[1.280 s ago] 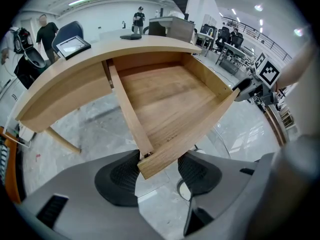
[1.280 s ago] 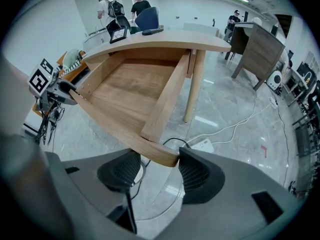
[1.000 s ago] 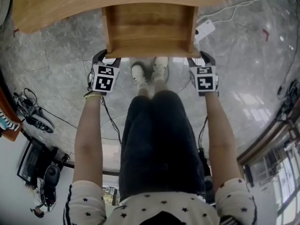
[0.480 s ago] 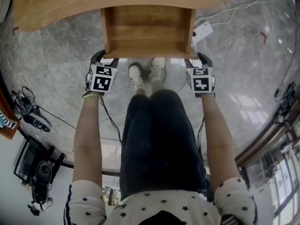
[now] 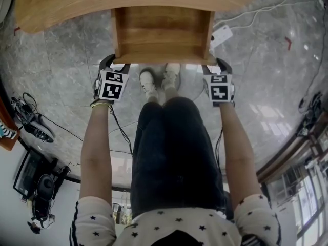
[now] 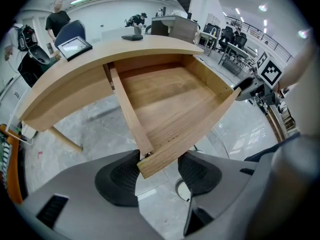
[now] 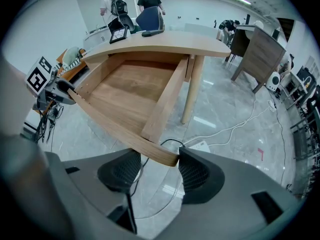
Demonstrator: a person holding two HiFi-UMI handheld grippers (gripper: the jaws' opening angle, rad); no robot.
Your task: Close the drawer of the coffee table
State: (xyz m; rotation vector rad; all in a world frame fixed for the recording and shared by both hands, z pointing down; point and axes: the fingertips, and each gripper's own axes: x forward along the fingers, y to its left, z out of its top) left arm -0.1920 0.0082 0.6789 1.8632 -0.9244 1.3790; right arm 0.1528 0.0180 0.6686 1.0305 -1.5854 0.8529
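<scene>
The drawer (image 5: 163, 32) of the coffee table (image 5: 56, 6) stands pulled well out from under the curved wooden worktop (image 6: 75, 79), with its bare wooden bottom in plain sight. The only print that shows is the black-and-white square markers (image 5: 113, 85) on each gripper's cube (patterns, not words).

The left gripper (image 5: 116, 63) sits at the drawer's front left corner. In the left gripper view its jaws stand apart, and the end of the drawer's front board lies between the ribbed pads (image 6: 117, 176), close against the left one. The right gripper (image 5: 215, 65) sits at the drawer's front right corner. Its jaws are apart too, and the rounded end of the front board reaches into the gap and meets the right-hand pad.

The person's two shoes (image 5: 160, 78) rest on the grey stone floor (image 5: 66, 50) just in front of the drawer, between the grippers. A white power strip (image 5: 221, 35) lies on the floor beside the drawer's right side, its cable (image 5: 256, 12) running away from it. Behind the drawer, on the worktop, a tablet (image 6: 75, 46) leans upright.

Against a second ago little differs: the drawer is out just as far, both grippers keep to their corners, and the right one has edged slightly inward along the drawer's front.
</scene>
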